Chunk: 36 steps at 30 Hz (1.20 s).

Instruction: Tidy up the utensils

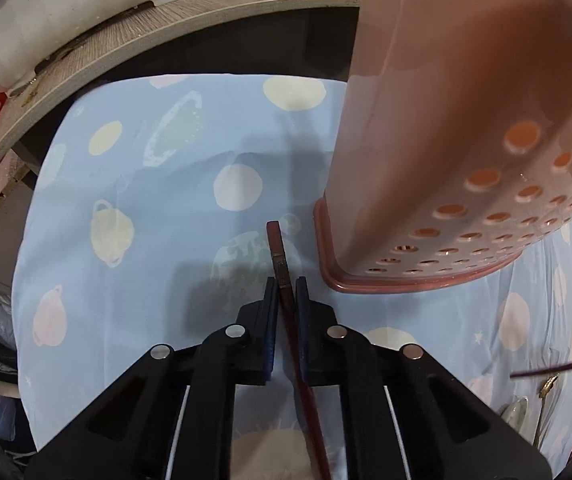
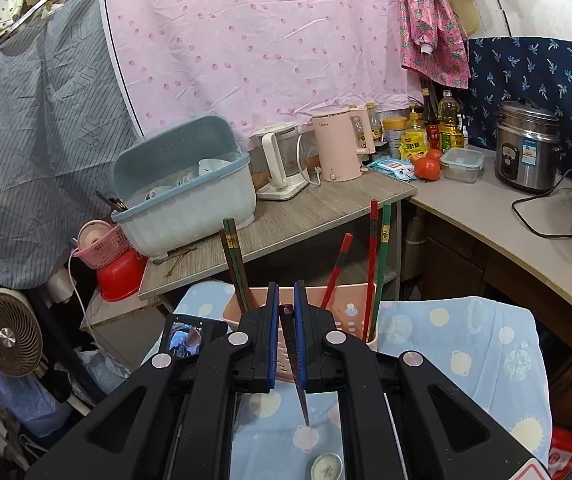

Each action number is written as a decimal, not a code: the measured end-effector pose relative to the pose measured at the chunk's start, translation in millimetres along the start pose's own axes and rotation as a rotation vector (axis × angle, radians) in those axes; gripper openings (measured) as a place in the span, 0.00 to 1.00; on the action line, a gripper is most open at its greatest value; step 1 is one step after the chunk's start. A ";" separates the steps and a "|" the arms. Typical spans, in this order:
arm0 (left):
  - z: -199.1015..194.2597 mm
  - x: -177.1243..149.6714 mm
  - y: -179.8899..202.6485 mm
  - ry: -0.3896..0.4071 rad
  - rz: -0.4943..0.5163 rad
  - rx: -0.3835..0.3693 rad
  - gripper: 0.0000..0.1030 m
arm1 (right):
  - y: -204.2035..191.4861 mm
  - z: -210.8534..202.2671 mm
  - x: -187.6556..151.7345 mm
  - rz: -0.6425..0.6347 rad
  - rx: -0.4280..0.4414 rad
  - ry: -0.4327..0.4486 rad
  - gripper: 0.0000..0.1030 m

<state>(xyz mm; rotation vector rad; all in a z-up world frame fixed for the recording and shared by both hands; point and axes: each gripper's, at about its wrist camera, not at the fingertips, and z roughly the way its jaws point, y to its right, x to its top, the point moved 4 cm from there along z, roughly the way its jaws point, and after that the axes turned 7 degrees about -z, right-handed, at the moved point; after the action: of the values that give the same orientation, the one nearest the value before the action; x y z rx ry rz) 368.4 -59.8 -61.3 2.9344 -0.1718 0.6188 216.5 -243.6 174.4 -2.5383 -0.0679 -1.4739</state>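
My left gripper (image 1: pixel 286 284) is shut on a dark red chopstick (image 1: pixel 281 264), its thick end pointing forward over the blue patterned cloth (image 1: pixel 145 200). The pink perforated utensil holder (image 1: pixel 446 152) stands close on the right of it. My right gripper (image 2: pixel 286 292) is shut on a dark chopstick (image 2: pixel 296 360), thick end up, thin tip pointing down at the cloth. The same pink holder (image 2: pixel 350 312) is just beyond it and holds several red, green and dark chopsticks (image 2: pixel 374 248) standing upright.
A spoon (image 2: pixel 326 466) lies on the cloth below my right gripper. A grey shelf (image 2: pixel 286 216) behind carries a blue dish rack (image 2: pixel 189 192) and kettles. A counter (image 2: pixel 506 216) with a rice cooker runs to the right. A fan (image 2: pixel 5 332) stands at the left.
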 end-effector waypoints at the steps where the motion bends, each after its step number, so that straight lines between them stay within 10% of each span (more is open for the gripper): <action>1: -0.6 -1.8 0.7 0.006 0.002 0.000 0.08 | 0.1 0.8 -0.6 0.001 0.001 -0.001 0.07; 8: -31.7 -7.7 -5.5 0.047 -0.013 -0.039 0.07 | -3.2 1.4 -3.2 -0.003 0.005 -0.012 0.07; 21: -206.2 -0.8 11.6 0.304 0.017 -0.111 0.07 | -11.5 -19.1 5.5 -0.012 0.022 -0.009 0.07; 36: -353.3 79.5 70.8 0.576 0.085 -0.157 0.06 | -14.0 -17.5 102.5 -0.072 -0.041 0.074 0.07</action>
<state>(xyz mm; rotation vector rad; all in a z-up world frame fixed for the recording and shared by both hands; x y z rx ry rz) 292.0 -80.4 299.1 2.4852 -0.2640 1.3550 250.9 -239.8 273.5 -2.5355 -0.1200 -1.6098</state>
